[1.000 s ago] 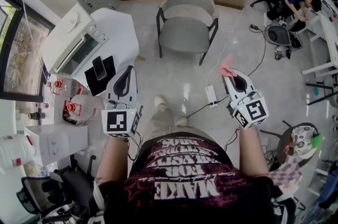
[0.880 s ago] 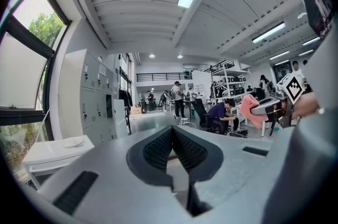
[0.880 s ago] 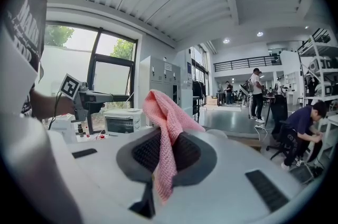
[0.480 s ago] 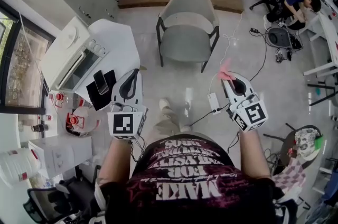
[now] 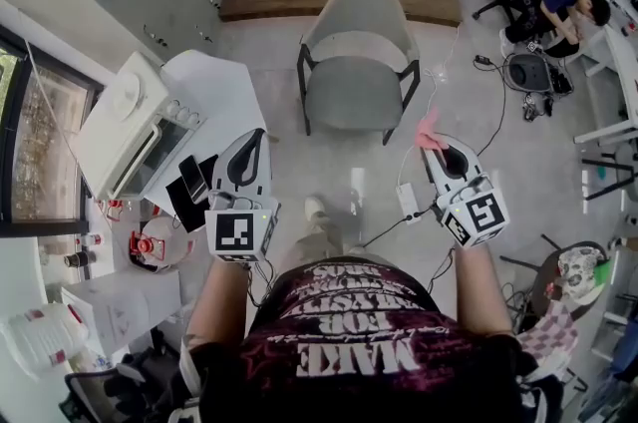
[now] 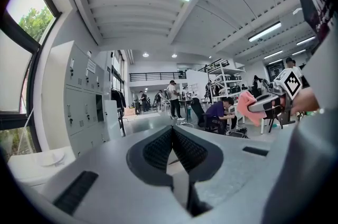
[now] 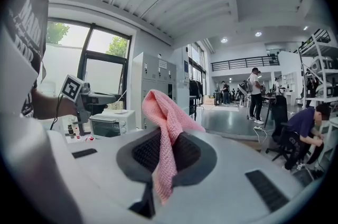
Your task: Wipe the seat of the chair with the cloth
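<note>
Between the clamped jaws of the right gripper, the pink cloth looks light and floppy, best kept bunched; the left gripper has its jaws closed on nothing.

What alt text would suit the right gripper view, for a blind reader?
The right gripper is shut on a pink cloth that stands up from its jaws. Behind it are the left gripper, a white oven and, farther off, people.
</note>
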